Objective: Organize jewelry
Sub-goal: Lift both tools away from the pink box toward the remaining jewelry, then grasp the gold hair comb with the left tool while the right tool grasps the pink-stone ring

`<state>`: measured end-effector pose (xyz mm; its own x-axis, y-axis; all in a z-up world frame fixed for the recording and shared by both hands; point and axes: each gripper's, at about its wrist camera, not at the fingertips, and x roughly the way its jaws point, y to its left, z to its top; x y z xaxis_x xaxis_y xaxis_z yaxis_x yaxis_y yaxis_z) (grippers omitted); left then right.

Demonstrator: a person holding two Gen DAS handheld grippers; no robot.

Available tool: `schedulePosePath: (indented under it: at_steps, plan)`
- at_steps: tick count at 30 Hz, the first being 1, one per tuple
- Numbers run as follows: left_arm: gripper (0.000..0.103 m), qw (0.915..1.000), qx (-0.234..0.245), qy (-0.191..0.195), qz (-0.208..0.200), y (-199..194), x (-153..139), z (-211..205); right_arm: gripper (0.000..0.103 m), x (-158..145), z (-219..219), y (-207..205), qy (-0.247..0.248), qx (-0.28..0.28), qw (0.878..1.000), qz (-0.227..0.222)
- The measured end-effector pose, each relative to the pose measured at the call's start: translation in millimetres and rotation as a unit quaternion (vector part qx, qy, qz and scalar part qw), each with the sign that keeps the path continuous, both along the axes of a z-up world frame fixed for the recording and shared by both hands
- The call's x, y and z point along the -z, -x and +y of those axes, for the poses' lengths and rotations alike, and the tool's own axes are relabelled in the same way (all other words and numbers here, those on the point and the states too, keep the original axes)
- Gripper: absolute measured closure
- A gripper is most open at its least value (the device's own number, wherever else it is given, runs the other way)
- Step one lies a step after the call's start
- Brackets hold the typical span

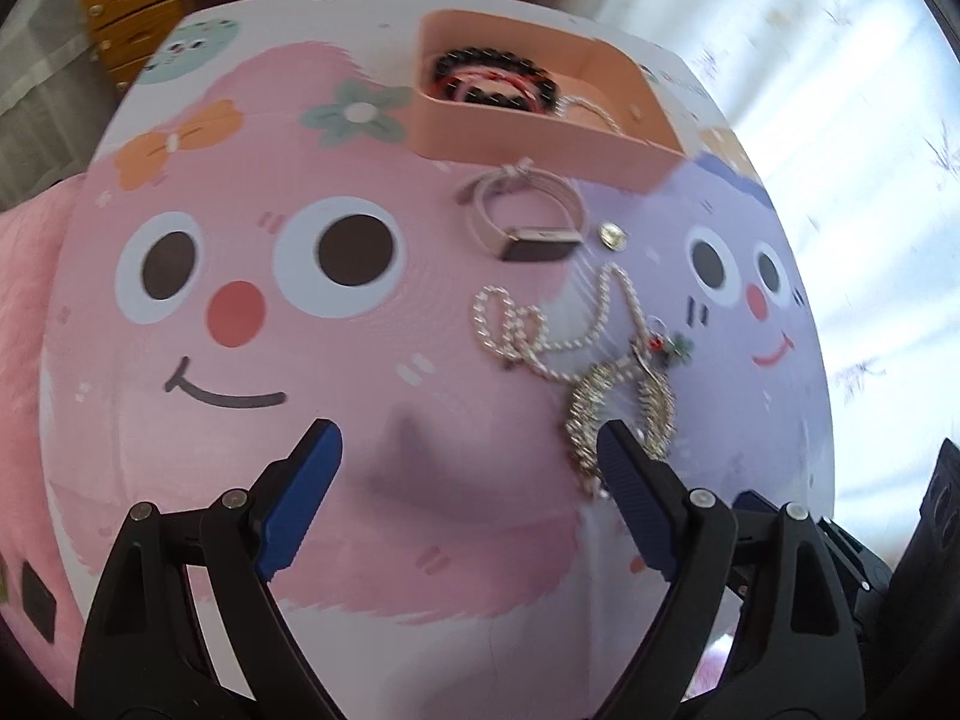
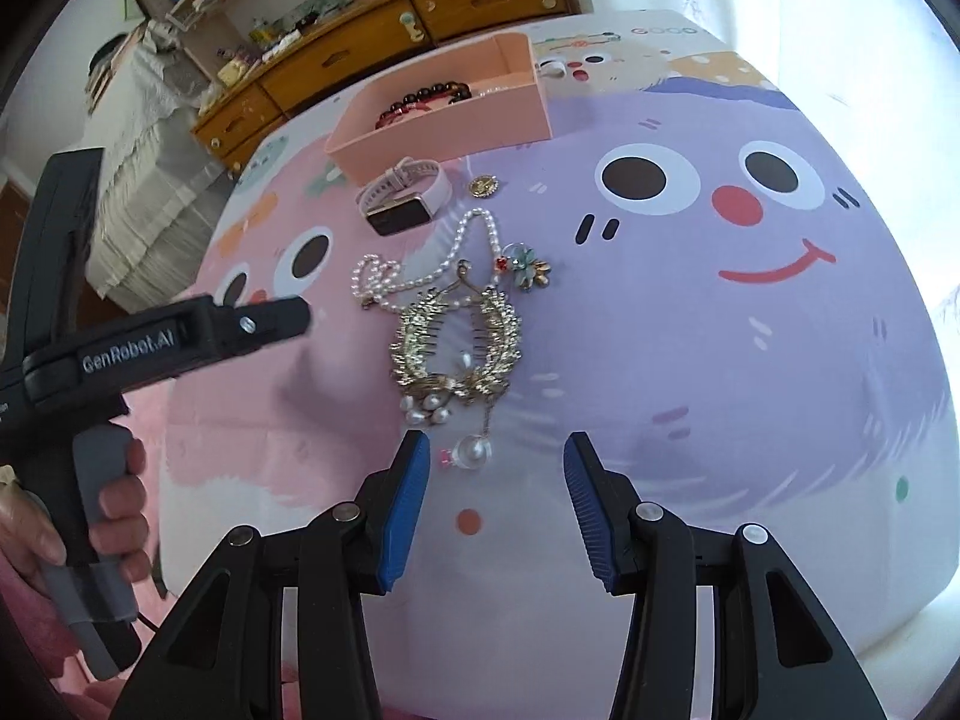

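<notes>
The right tongs hang spread wide over the table, nothing between their blue pads, with a clear pearl drop lying just ahead of the gap, nearer the left pad. That drop dangles from a gold hair comb with leaf-shaped wings and a cluster of pearls at its base. Beyond the comb a pearl necklace loops across the cartoon-face table cover, and a small flower brooch sits just beside its right strand. Farther on lie a pink-strapped smartwatch and a little gold coin pendant, and past them a pink tray holding a dark bead bracelet with red cord. The left tongs are likewise gaping and hold nothing; their right pad overlaps the near end of the comb in that view, though contact cannot be told. In the right wrist view the left tool shows at the left edge, gripped by the person's hand. A wooden dresser stands behind the table.
</notes>
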<state>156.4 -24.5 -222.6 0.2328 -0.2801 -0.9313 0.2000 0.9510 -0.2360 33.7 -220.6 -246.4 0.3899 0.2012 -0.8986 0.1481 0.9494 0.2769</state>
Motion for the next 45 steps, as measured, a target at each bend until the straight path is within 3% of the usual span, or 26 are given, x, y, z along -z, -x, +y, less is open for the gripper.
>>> schedulePosePath:
  at_steps: [9, 14, 17, 22, 37, 42, 45]
  plan:
    - [0.017, 0.9945, 0.088, 0.020, 0.053, -3.8, 8.1, -35.1, 0.056, -18.9, 14.5, 24.2, 0.107, -0.008, 0.992, -0.062]
    - [0.017, 0.9889, 0.132, 0.002, 0.068, -7.0, 17.0, -63.1, 0.056, -12.8, 34.6, 34.6, 0.151, -0.040, 0.984, -0.081]
    - [0.017, 0.9857, 0.151, -0.021, 0.073, -10.8, 23.8, -81.1, 0.056, -5.6, 53.7, 42.5, 0.196, -0.084, 0.973, -0.092]
    - [0.017, 0.9827, 0.160, -0.027, 0.089, -14.4, 31.1, -99.7, 0.056, 8.5, 85.0, 52.8, 0.259, -0.153, 0.948, -0.109]
    - [0.018, 0.9790, 0.162, -0.114, 0.048, -10.7, 43.6, -140.4, 0.056, 23.9, 74.9, 44.8, 0.225, -0.126, 0.961, -0.105]
    - [0.030, 0.9792, 0.144, -0.136, 0.043, -10.6, 43.4, -149.7, 0.056, 23.0, 69.1, 44.2, 0.209, -0.145, 0.960, -0.115]
    - [0.031, 0.9801, 0.137, -0.134, 0.050, -13.9, 41.7, -151.0, 0.056, 22.8, 65.7, 41.9, 0.202, -0.160, 0.959, -0.120]
